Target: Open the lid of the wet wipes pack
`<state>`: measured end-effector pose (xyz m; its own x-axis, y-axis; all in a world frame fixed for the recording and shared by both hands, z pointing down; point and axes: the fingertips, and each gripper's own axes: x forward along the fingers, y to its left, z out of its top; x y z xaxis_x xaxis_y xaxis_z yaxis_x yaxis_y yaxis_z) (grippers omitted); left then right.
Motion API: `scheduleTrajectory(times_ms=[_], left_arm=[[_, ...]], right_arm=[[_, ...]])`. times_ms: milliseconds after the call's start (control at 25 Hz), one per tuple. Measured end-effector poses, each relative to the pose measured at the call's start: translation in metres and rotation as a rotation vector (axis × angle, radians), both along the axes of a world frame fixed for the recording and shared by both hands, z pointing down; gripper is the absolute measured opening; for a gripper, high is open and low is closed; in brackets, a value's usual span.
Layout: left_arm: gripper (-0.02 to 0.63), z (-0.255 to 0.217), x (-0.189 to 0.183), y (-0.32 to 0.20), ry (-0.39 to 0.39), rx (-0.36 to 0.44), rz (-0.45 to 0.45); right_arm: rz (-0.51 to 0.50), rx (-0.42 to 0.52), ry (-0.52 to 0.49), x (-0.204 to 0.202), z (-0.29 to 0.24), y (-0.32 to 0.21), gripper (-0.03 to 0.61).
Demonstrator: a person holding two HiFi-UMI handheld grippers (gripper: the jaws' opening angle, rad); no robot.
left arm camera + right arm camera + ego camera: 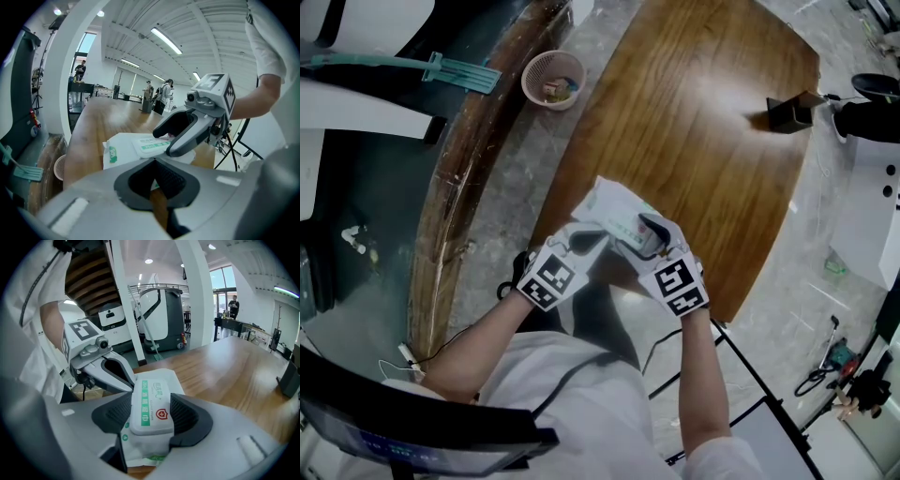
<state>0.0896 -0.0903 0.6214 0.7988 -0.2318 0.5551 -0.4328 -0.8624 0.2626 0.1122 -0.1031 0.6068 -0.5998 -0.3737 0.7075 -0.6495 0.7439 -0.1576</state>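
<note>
- A large wooden table (703, 122) with rounded corners fills the upper middle of the head view, on a pale stone floor
- The wet wipes pack (614, 208), white with green print, lies on the table's near corner at the centre of the head view, right in front of both hand-held grippers
- The right gripper (152, 414), lower centre-right in the head view, reaches onto the pack from the near side; in its own view its jaws are spread wide, with the ribbed pads against the two long sides of the raised lid (150, 397)
- The lid is closed and flat on the pack, and fills the gap between those pads
- The left gripper (157, 185), lower centre-left in the head view, meets the pack's near left edge; its jaws stand close together, with a sliver of the pack's edge in the narrow gap
- A small pink basket (553, 79) stands on the floor at upper left, well apart from the pack
- A small dark box (789, 114) sits on the table's far right edge
</note>
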Motion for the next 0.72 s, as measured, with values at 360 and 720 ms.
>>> scheduleTrajectory(times_ms=[360,720], left_arm=[[0.003,0.0001,0.0006,-0.0004,0.017,-0.013,-0.005],[0.003,-0.0004,0.0008,-0.001,0.026,-0.011,-0.007]], right_arm=[[-0.01,-0.068,-0.037,0.0006,0.0002,-0.001,0.261],[-0.014,-0.122,-0.062,0.0022,0.0018,-0.0015,0.261]])
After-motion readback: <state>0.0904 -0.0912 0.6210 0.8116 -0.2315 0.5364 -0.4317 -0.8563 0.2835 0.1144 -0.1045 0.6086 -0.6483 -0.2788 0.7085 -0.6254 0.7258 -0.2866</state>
